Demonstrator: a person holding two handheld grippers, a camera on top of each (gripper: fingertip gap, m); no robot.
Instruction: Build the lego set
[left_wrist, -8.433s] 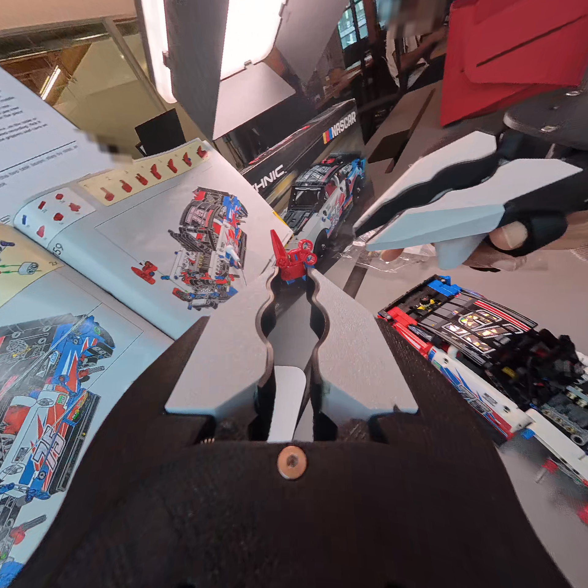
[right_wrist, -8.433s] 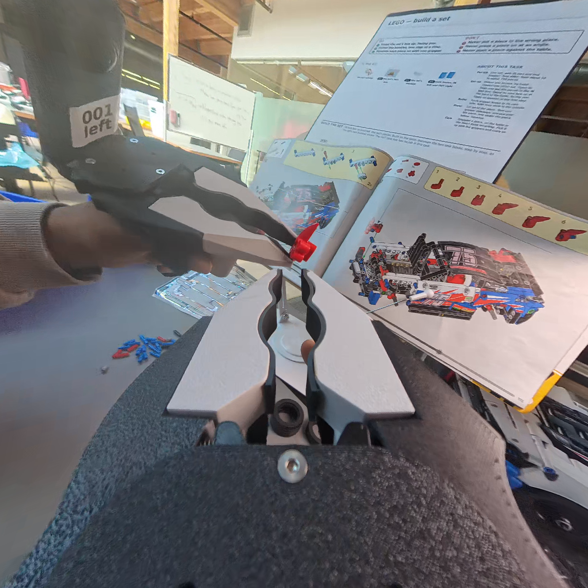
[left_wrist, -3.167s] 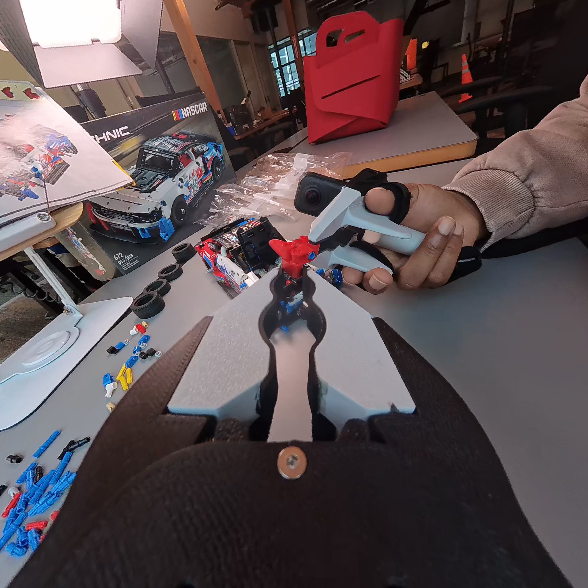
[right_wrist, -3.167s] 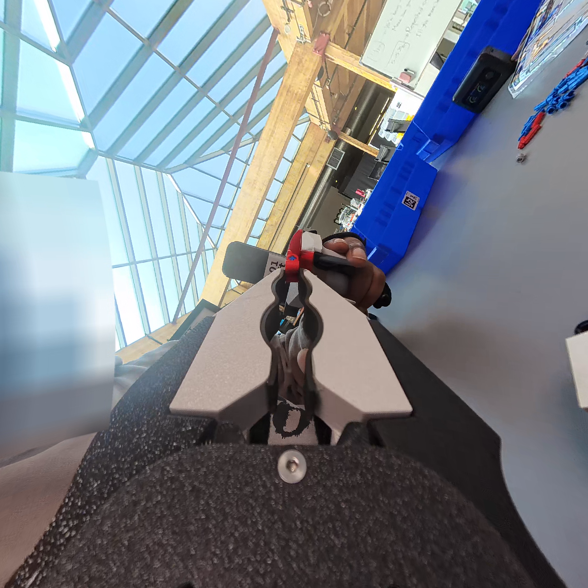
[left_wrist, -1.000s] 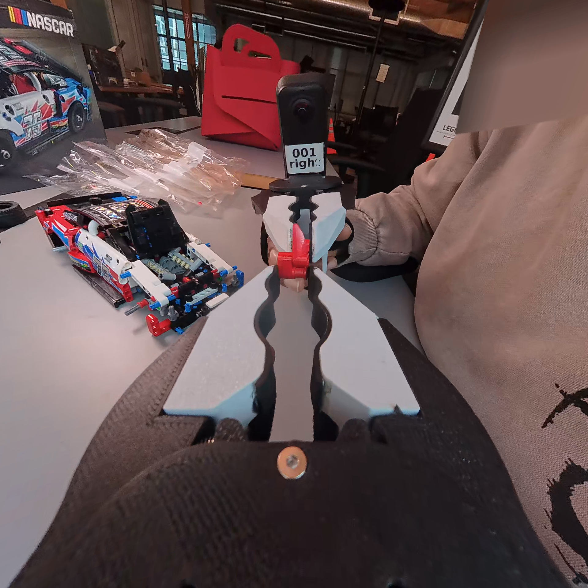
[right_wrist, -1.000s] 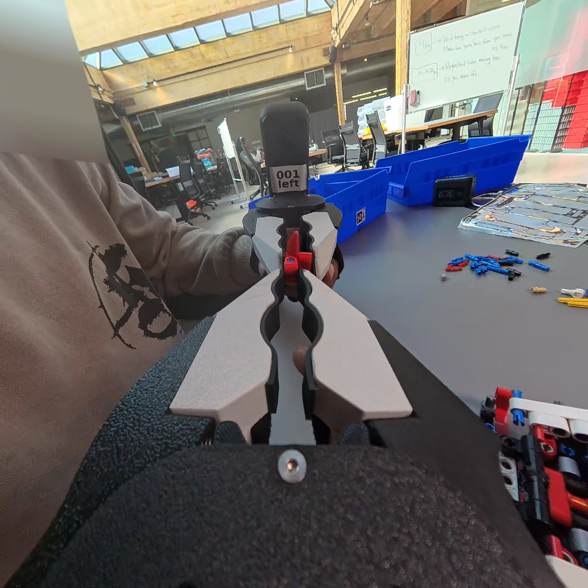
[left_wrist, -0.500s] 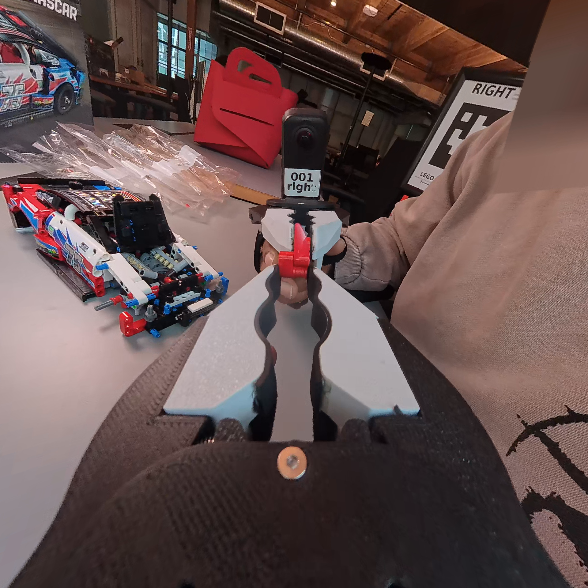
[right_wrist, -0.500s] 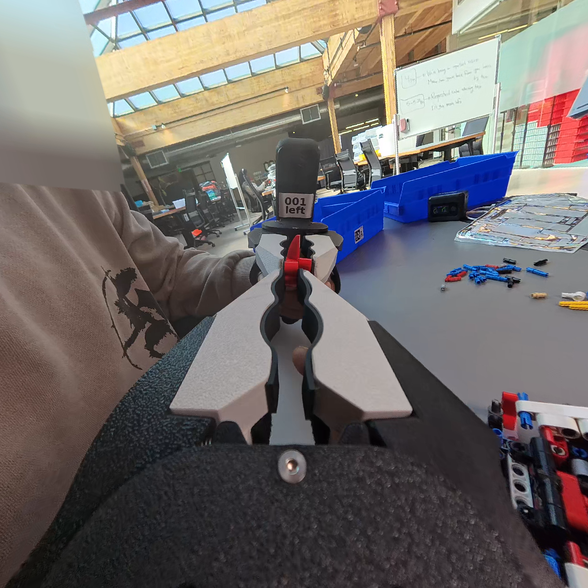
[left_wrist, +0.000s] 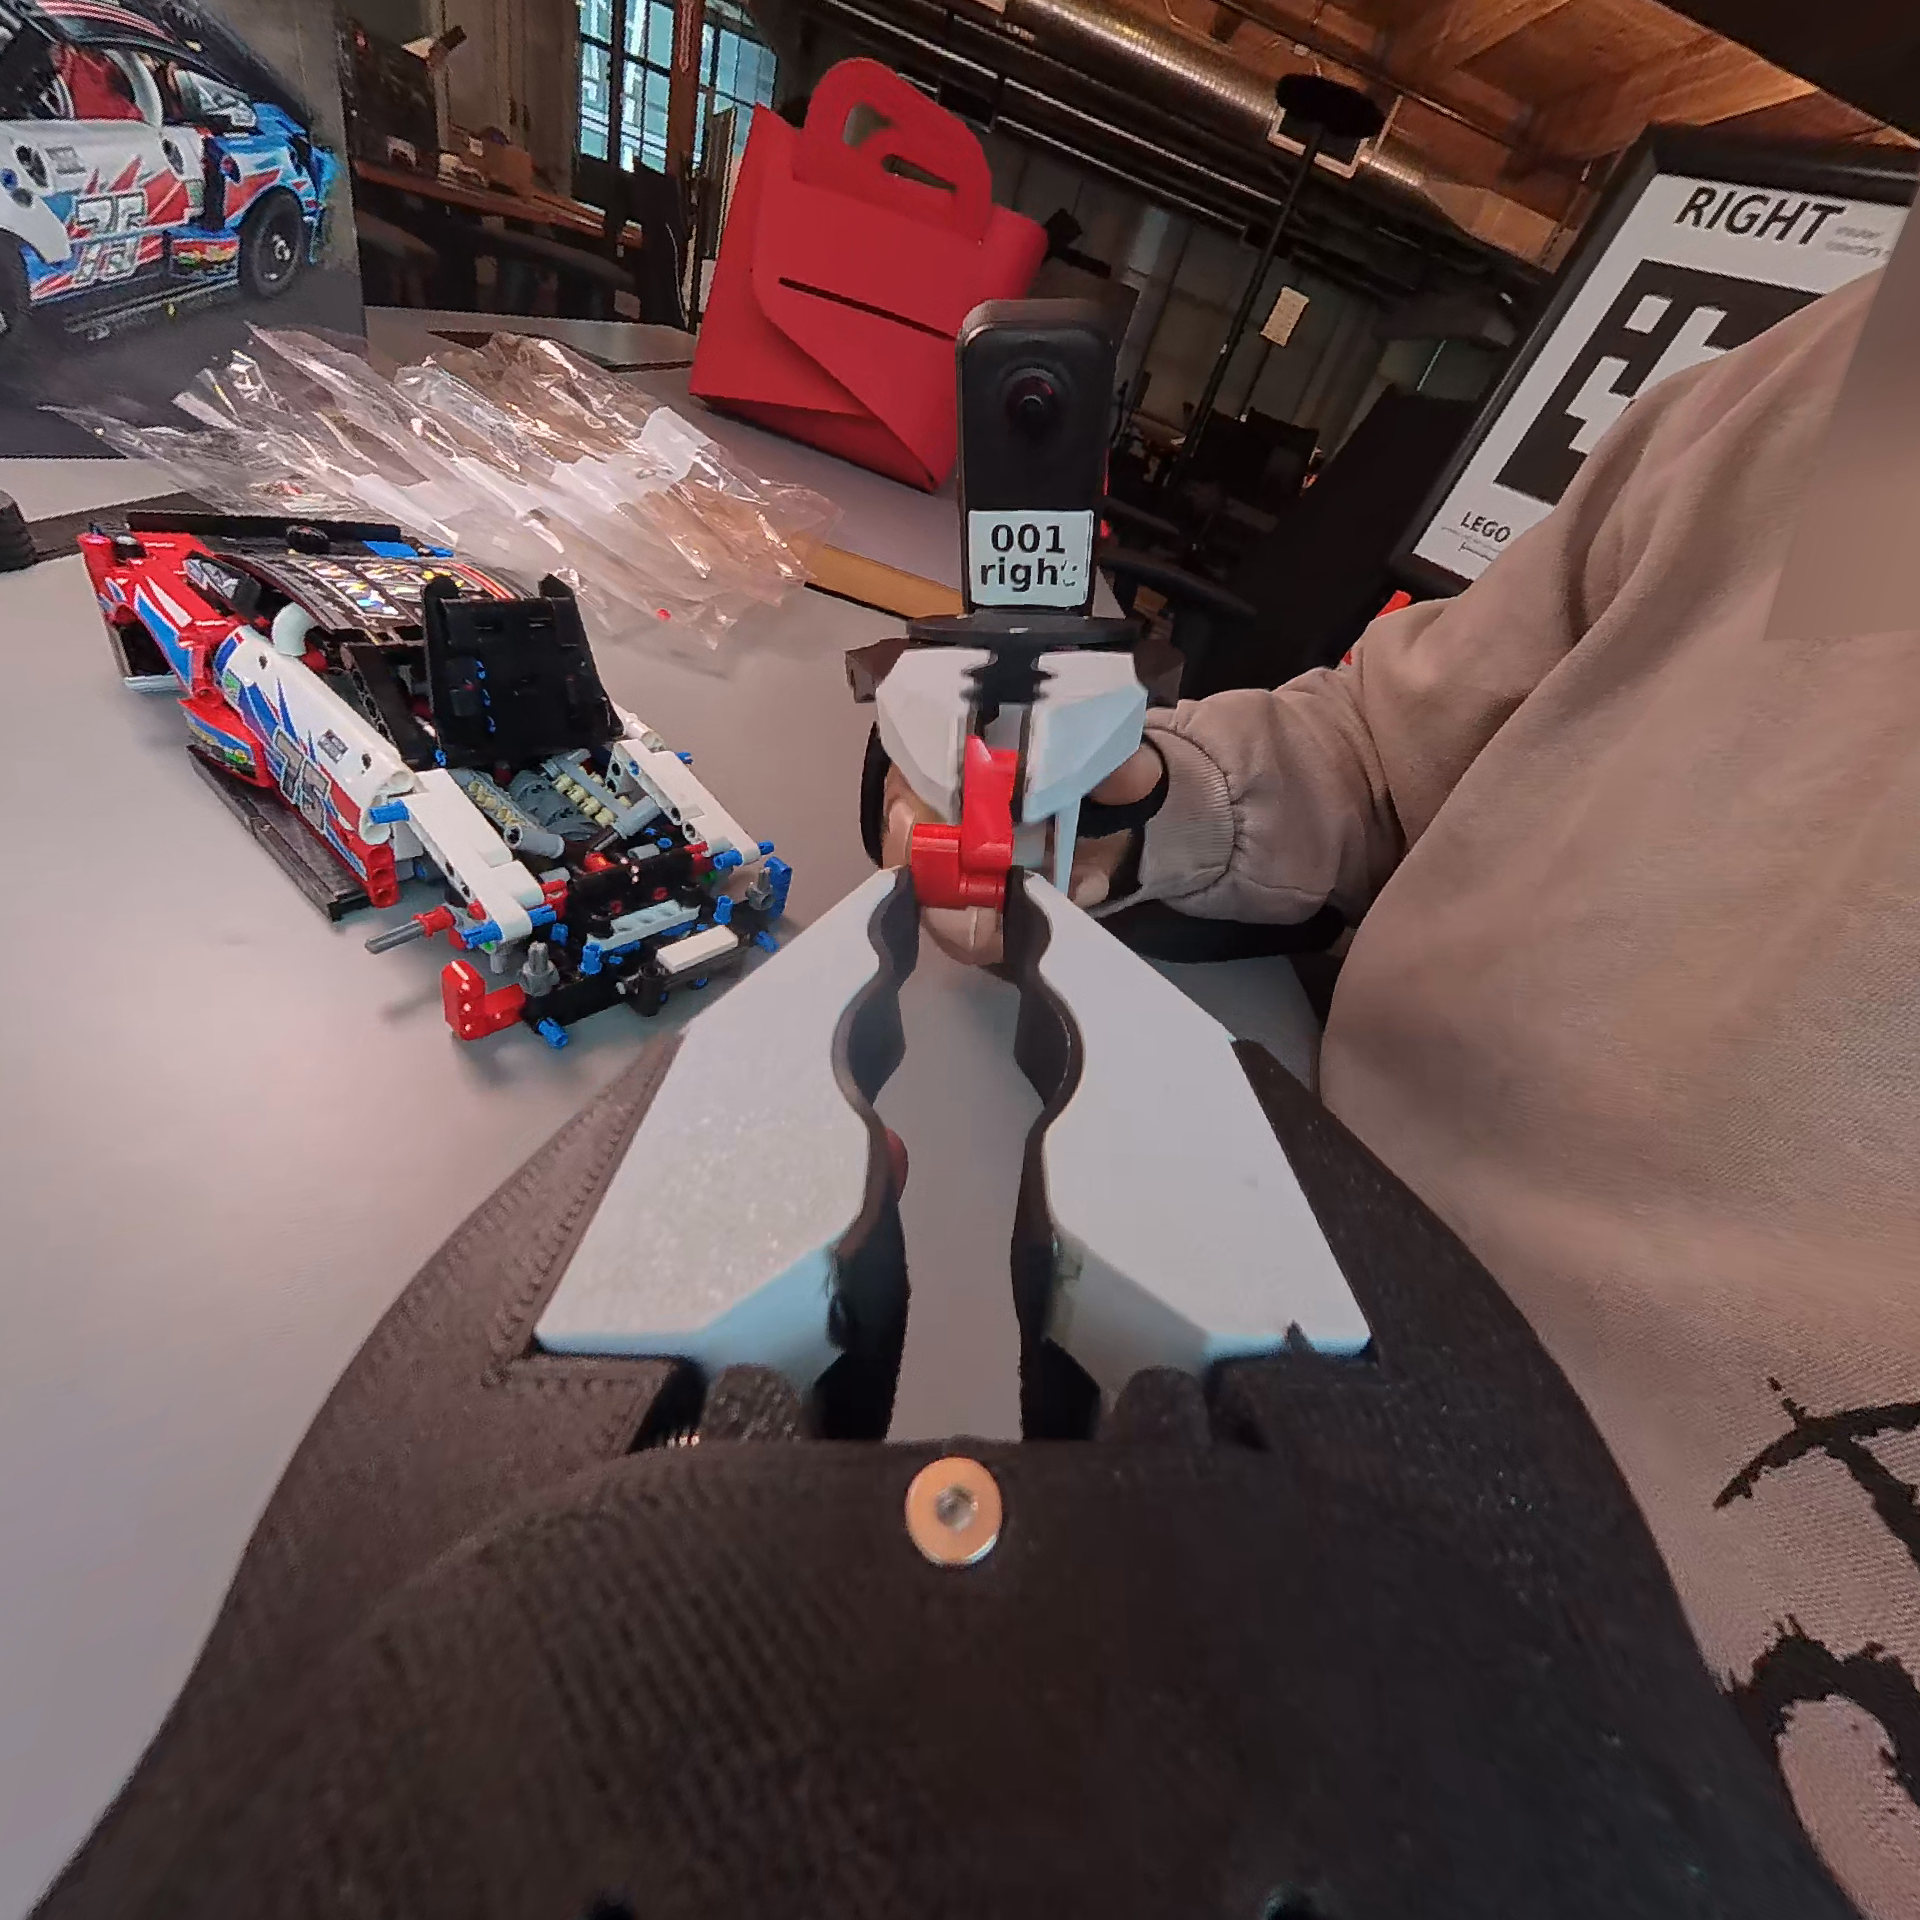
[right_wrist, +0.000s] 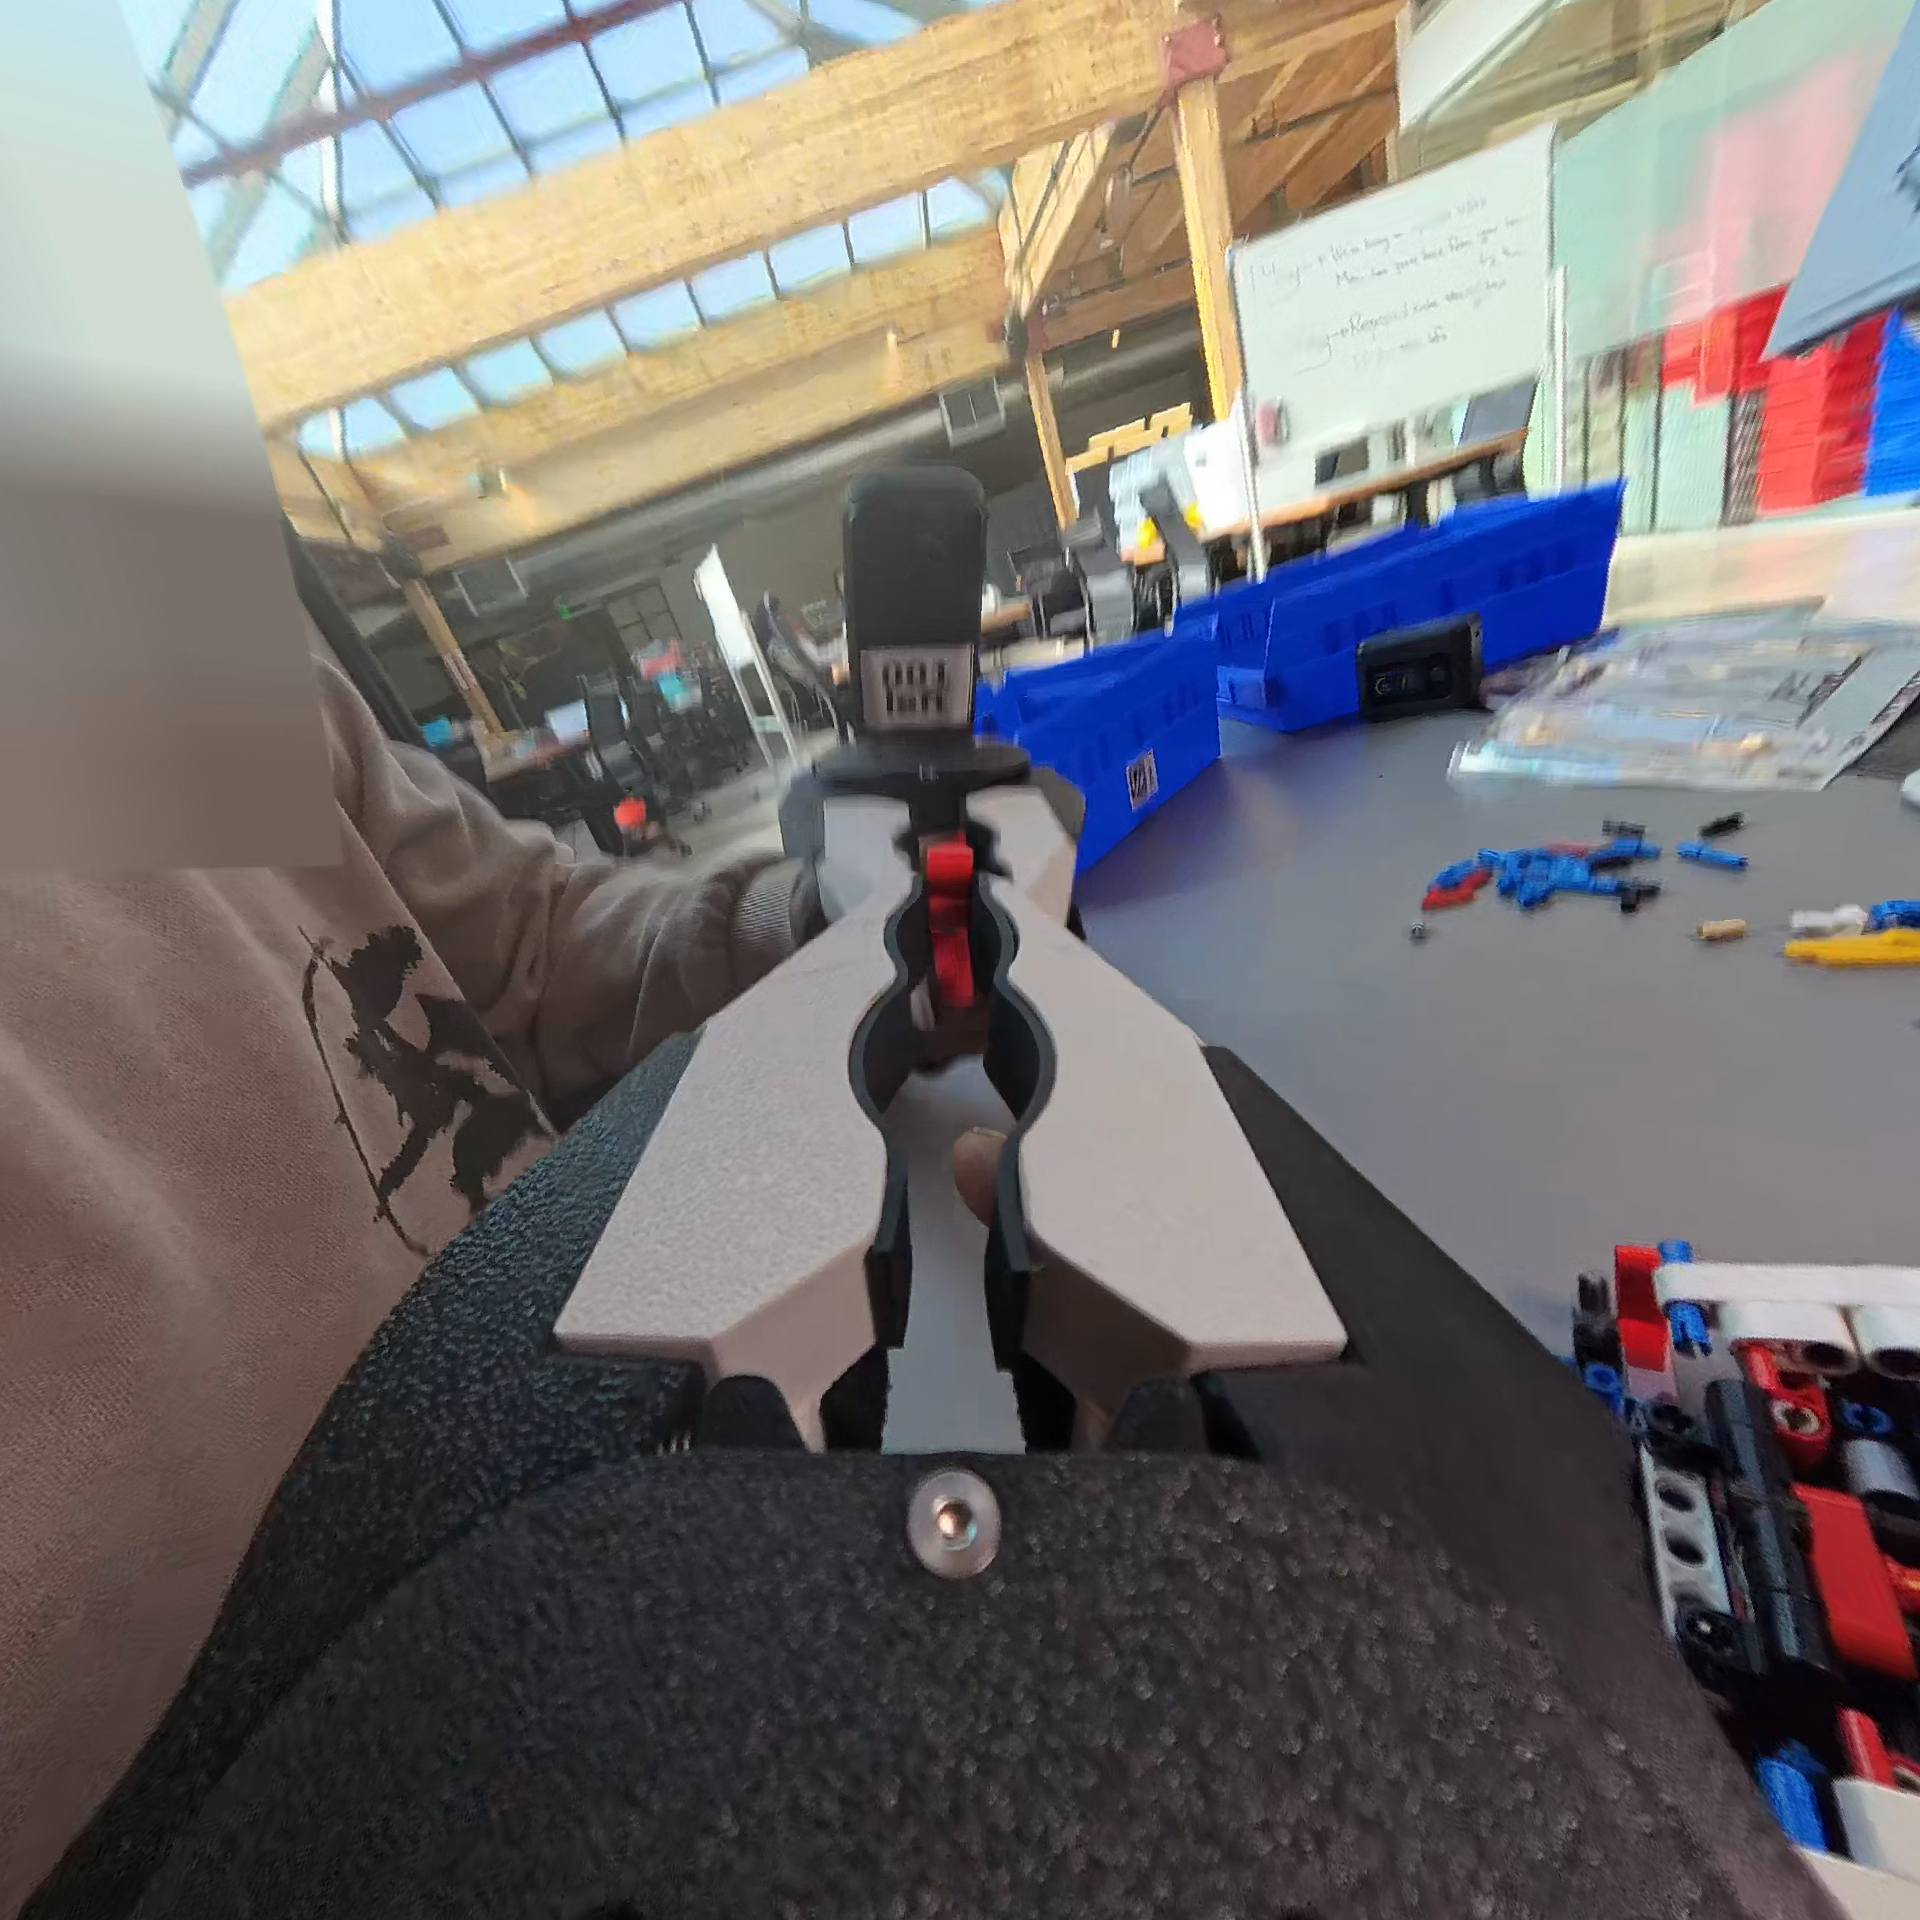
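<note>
Your left tongs (left_wrist: 958, 883) and right tongs (left_wrist: 995, 743) now meet tip to tip, both pinching the red piece (left_wrist: 966, 836), which has turned since a moment ago. The car (left_wrist: 416, 727) waits on the table (left_wrist: 208, 1143), far left.

The whole right wrist view is blurring, so the red piece (right_wrist: 950, 925) is showing no clear shape between the two grippers. Beside it, the model car (right_wrist: 1787, 1475) is running off the picture's right edge. Whether the right gripper (right_wrist: 951, 883) is gripping the piece cannot be told.
</note>
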